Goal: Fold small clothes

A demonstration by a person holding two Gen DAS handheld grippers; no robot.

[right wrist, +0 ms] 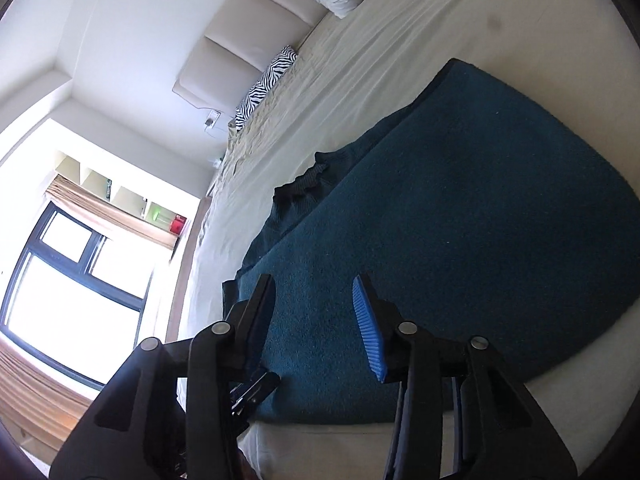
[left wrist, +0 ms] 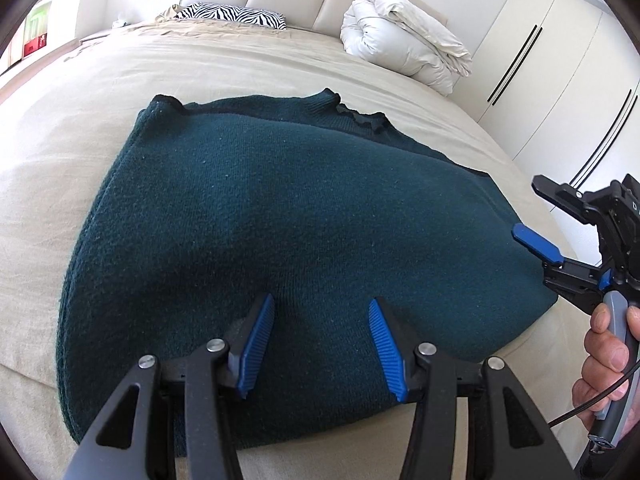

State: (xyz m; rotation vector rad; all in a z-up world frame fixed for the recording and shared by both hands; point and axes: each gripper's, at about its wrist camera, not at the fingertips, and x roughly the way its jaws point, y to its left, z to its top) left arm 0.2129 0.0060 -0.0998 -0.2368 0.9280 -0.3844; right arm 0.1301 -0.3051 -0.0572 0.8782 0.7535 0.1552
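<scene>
A dark teal knitted sweater (left wrist: 260, 220) lies folded on the beige bed, its dark collar (left wrist: 360, 118) at the far edge. My left gripper (left wrist: 322, 306) is open and empty, its blue pads just above the sweater's near edge. My right gripper (left wrist: 528, 212) shows at the right of the left wrist view, open, beside the sweater's right edge. In the right wrist view the right gripper (right wrist: 314, 284) is open and empty over the sweater (right wrist: 460, 220), whose collar (right wrist: 304, 184) lies to the left.
The beige bedsheet (left wrist: 120, 92) spreads around the sweater. A rolled white duvet (left wrist: 404, 48) and a zebra-print pillow (left wrist: 232, 14) lie by the headboard. White wardrobe doors (left wrist: 560, 80) stand on the right. A window (right wrist: 76, 276) shows in the right wrist view.
</scene>
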